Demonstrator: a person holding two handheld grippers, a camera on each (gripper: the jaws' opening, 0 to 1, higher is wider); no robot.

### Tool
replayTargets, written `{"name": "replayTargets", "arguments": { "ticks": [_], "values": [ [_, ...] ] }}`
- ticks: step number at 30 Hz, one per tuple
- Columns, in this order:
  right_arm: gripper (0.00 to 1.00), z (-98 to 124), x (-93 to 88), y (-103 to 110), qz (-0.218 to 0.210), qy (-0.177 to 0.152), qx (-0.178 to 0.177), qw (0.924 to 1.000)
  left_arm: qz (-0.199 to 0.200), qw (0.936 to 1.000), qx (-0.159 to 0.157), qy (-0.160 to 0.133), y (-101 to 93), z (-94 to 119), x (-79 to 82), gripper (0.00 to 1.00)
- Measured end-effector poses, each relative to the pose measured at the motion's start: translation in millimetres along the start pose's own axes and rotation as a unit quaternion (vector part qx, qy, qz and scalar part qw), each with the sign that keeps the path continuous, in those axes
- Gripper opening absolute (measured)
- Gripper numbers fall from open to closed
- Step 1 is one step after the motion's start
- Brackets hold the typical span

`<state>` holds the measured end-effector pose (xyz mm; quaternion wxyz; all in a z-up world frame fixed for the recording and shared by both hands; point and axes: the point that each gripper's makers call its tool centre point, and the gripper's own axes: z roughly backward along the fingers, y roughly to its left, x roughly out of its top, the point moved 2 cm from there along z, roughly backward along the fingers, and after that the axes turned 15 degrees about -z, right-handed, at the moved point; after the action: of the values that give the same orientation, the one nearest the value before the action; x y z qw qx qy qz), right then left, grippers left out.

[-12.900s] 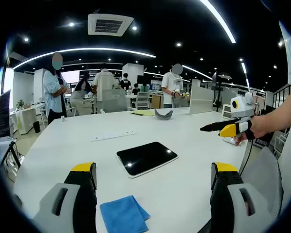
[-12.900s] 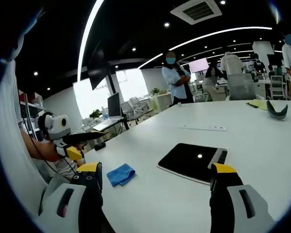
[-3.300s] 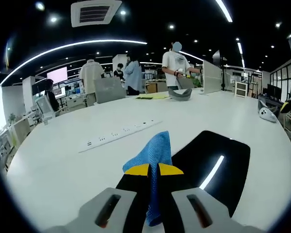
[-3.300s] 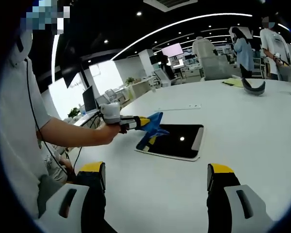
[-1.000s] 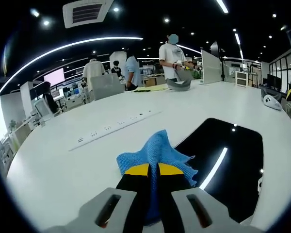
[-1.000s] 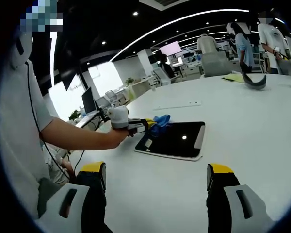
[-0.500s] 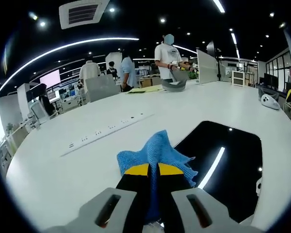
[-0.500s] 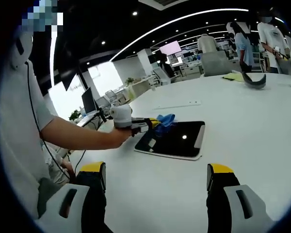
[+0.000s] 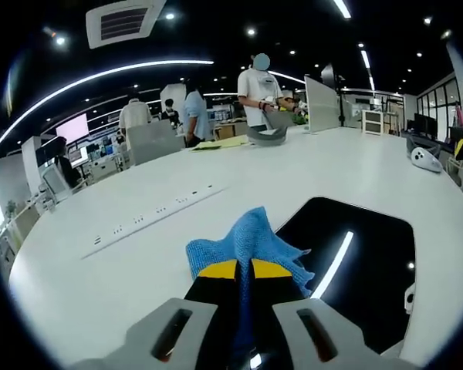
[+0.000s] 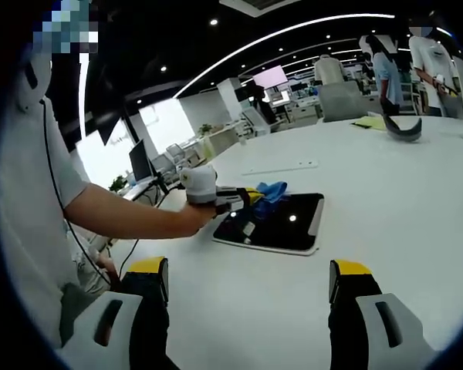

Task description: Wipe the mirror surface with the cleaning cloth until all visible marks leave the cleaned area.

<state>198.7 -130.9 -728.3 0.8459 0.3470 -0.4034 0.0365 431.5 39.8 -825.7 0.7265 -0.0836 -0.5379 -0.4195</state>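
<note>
A dark rectangular mirror (image 9: pixel 363 258) (image 10: pixel 282 220) lies flat on the white table (image 9: pixel 100 270). My left gripper (image 9: pixel 244 270) is shut on a blue cleaning cloth (image 9: pixel 247 239), pressed onto the mirror's left part. In the right gripper view the left gripper (image 10: pixel 251 197) with the cloth (image 10: pixel 272 190) rests over the mirror's far left corner, held by a person's arm (image 10: pixel 123 212). My right gripper (image 10: pixel 243 277) hangs open above the table, well short of the mirror, nothing between its jaws.
A white power strip (image 9: pixel 150 216) lies left of the mirror. A grey curved object (image 9: pixel 266 135) (image 10: pixel 401 127) and yellow paper (image 9: pixel 220 142) sit at the table's far side. Several people stand beyond it. A white device (image 9: pixel 423 159) rests at the right.
My left gripper has slid the cloth further across the mirror over the last second. Earlier the cloth lay loose on the table and the left gripper was open.
</note>
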Motion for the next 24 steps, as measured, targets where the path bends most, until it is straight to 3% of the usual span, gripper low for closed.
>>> {"name": "replayTargets", "arguments": {
  "ticks": [24],
  "values": [
    [0.85, 3, 1.7, -7, -0.007, -0.006, -0.005, 0.9999, -0.018, 0.9992, -0.036, -0.008, -31.8, -32, 27.3, 0.02]
  ]
}}
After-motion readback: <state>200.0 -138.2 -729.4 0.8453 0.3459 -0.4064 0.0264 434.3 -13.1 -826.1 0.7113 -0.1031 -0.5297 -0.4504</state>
